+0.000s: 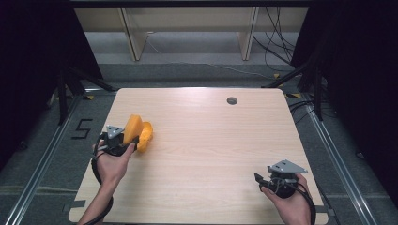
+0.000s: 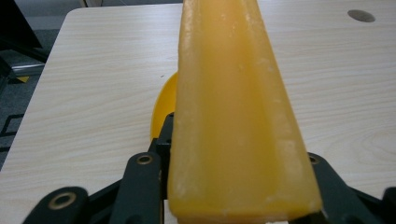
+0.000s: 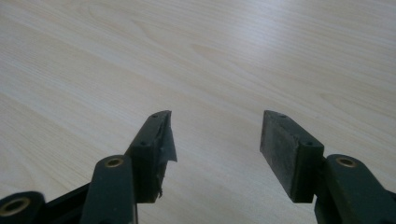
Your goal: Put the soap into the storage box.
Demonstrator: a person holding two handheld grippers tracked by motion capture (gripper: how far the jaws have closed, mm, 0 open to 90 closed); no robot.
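Orange-yellow plastic scoop (image 1: 137, 133), at the left of the frame, is clamped by the left hand-held gripper (image 1: 123, 145) over the bench (image 1: 206, 140). At lower right, the right hand-held gripper (image 1: 264, 180) hovers empty, jaws apart. Seemingly mid-carry; next needs a steady set-down spot.

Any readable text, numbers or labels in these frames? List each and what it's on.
"5": black mark on the grey floor left of the table.
No writing on the yellow piece in the left gripper, on either gripper, or on the table.
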